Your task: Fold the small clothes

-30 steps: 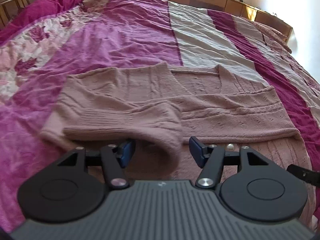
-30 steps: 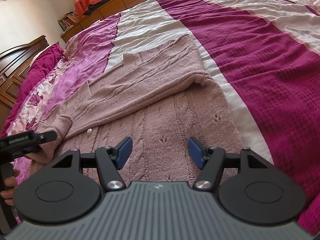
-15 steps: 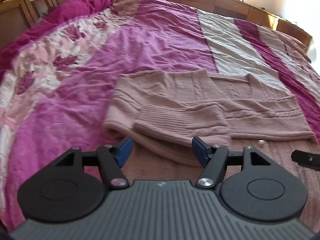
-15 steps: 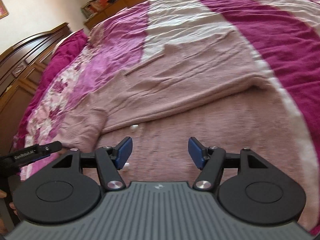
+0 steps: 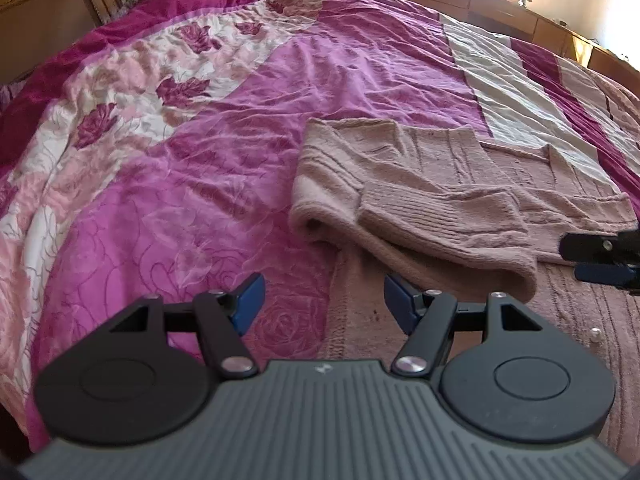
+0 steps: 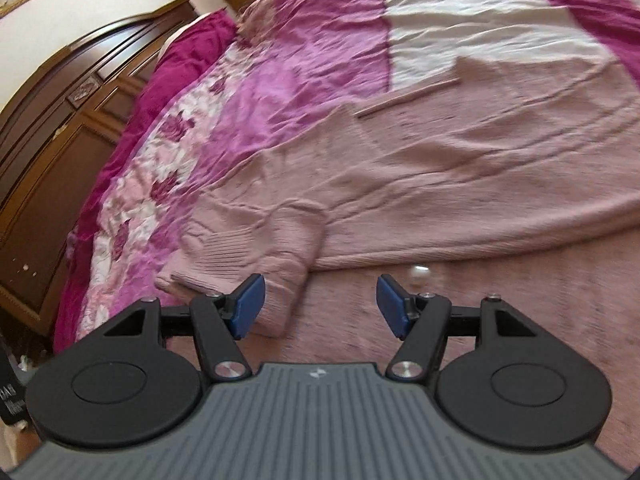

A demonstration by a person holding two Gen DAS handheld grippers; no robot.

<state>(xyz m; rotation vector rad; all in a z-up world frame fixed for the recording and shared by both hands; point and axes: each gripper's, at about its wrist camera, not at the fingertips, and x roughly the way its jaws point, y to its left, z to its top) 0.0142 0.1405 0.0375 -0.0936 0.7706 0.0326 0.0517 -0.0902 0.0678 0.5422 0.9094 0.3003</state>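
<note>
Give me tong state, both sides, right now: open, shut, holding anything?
Left tongs: open, holding nothing, above the bedspread beside the pink sweater.
Right tongs: open, holding nothing, over the sweater near its folded sleeve cuff.

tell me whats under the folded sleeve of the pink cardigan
The sleeve lies across the cardigan's knitted front, with the quilt beneath. A pearly button shows just past the folded edge; anything directly under the sleeve is covered.
</note>
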